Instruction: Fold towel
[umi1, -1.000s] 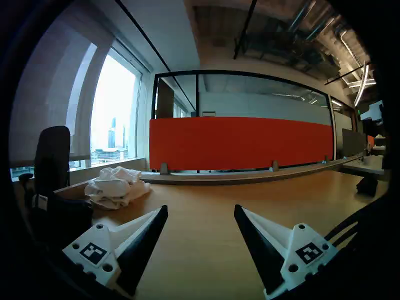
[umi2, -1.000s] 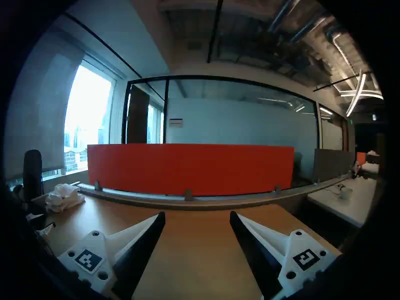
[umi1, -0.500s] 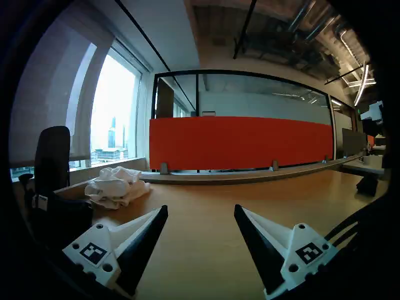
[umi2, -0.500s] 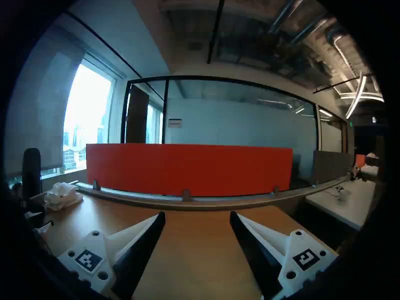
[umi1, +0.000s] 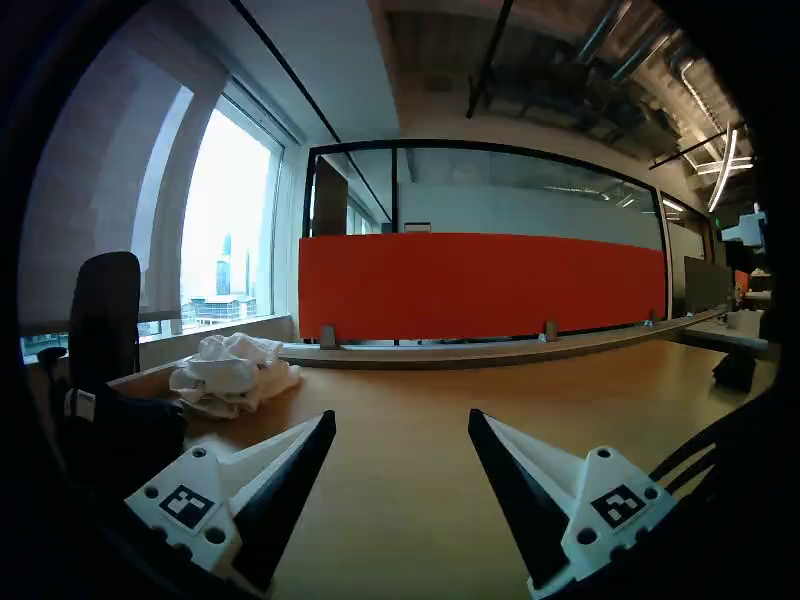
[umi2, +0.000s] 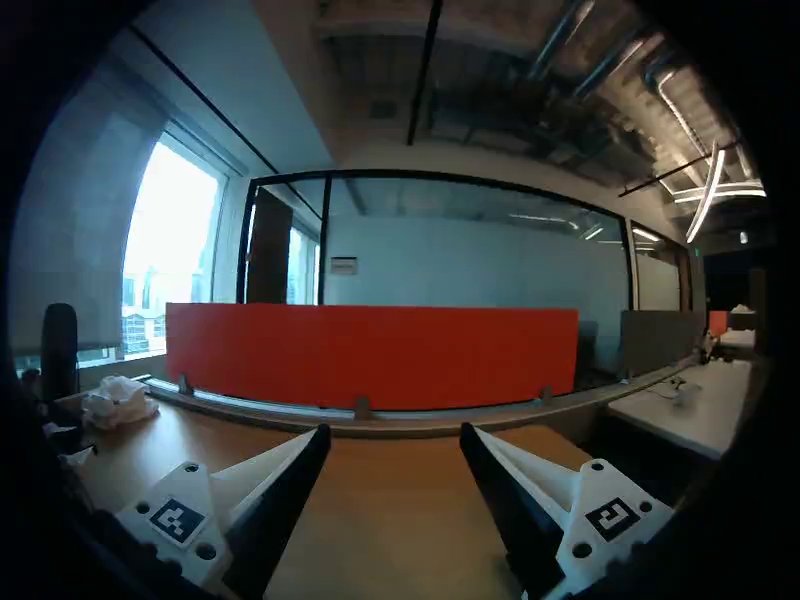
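Change: we find that the right gripper (umi2: 394, 428) has tipped its view upward over the last second, so the red partition (umi2: 370, 355) sits lower in the right gripper view; the left gripper (umi1: 401, 414) has not shifted.
Left claw: we see its fingers spread wide apart with nothing between them, above the bare wooden table (umi1: 600, 390).
Right claw: spread just as wide and holding nothing, above the same table (umi2: 400, 500).
Towel: we see the towel (umi1: 235, 373) as a crumpled white heap on the table, at 10 o'clock from the left gripper and apart from it; from the right gripper the towel (umi2: 117, 401) lies well apart at 9 o'clock.
Beyond: the red partition (umi1: 480, 285) stands at 12 o'clock along the table's far edge; a dark chair (umi1: 105, 310) stands at 9 o'clock before the window (umi1: 225, 240).
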